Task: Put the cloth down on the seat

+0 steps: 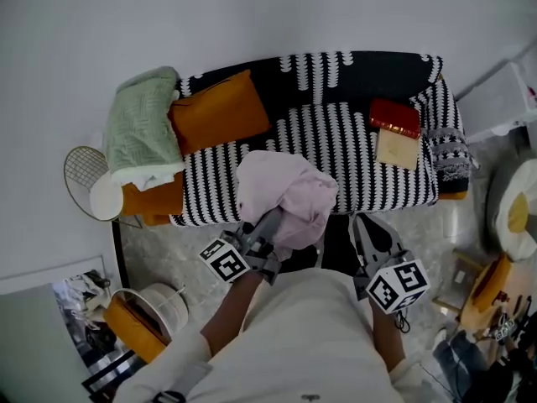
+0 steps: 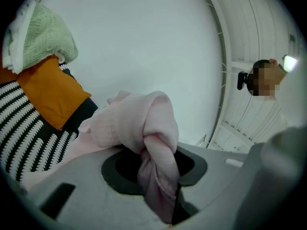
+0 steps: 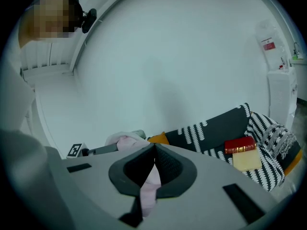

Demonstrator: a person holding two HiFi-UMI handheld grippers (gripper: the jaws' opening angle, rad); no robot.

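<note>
The cloth is being held bunched over the front edge of the seat; whether it is touching the cover cannot be told. A thick twist of it is being pinched by the left gripper, whose jaws are being kept slightly apart by the fabric. A thinner fold is being squeezed between the nearly closed jaws of the right gripper. Farther back on the seat, a cushion and a book are being left well apart.
</note>
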